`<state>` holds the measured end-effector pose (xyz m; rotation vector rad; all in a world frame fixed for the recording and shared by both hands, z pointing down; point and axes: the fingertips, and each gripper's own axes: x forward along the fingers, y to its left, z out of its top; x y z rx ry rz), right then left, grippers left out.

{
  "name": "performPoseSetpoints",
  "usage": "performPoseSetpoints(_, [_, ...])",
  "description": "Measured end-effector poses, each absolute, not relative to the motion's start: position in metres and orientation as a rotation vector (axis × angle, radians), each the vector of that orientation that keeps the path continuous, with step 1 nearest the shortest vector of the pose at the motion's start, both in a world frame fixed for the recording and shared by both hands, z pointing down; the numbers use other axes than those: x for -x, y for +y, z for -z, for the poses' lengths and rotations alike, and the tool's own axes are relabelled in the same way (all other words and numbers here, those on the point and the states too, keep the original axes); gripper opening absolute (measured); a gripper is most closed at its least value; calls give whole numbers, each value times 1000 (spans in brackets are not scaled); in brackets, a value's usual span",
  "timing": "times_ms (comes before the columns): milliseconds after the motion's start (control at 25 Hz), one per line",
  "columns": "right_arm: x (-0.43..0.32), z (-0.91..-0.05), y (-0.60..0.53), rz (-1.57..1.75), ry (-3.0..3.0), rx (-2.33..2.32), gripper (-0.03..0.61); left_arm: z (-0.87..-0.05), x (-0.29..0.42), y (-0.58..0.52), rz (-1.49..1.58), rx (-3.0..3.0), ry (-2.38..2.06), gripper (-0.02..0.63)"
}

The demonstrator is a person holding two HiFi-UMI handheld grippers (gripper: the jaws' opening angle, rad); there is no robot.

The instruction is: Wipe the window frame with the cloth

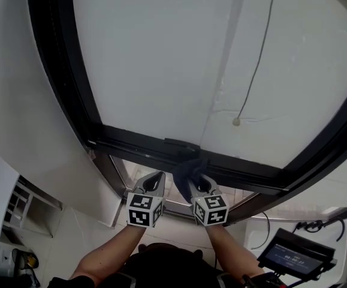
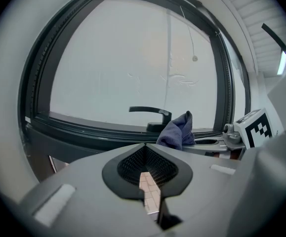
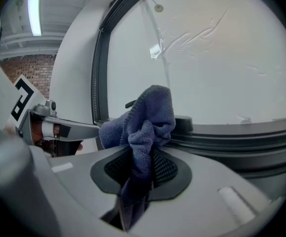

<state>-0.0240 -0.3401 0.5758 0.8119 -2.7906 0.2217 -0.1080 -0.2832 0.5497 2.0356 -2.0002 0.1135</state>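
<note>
A dark blue cloth is pinched between the jaws of my right gripper, which is shut on it. In the head view the cloth bunches against the lower rail of the black window frame, by the handle. My right gripper sits just under that rail. My left gripper hangs beside it to the left, below the rail, shut with nothing in it. From the left gripper view I see the cloth next to the black window handle.
The frosted pane fills the frame, with a cord and its bead hanging in front. White wall lies left of the frame. A screen device sits at lower right, and tiled floor shows below.
</note>
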Motion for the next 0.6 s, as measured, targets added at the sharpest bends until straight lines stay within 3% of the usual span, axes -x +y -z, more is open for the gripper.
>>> performPoseSetpoints(600, [107, -577, -318, -210, -2810, -691, 84, -553, 192, -237, -62, -1885, -2133, 0])
